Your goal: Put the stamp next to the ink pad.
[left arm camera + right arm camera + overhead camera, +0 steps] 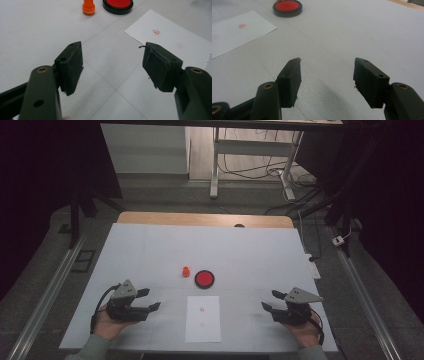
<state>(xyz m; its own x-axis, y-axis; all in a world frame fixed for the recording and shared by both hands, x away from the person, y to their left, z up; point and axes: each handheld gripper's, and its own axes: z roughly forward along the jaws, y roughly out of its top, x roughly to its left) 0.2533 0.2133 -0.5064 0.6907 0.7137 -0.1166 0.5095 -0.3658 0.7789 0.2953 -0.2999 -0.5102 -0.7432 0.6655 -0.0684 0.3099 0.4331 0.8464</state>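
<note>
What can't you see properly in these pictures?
- The red mark on the paper: too small to read in the high view, blurry in both gripper views.
- A fainter mark beside it: too pale to read in the left gripper view.
- The orange stamp: its top is cut off by the left gripper view's upper edge.
- The red ink pad: its far side is cut off there too.
- The person: in the high view the bottom edge cuts off everything past the forearms.

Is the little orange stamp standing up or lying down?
Standing up. The orange stamp sits upright on its base on the table, beside the red ink pad, untouched.
</note>
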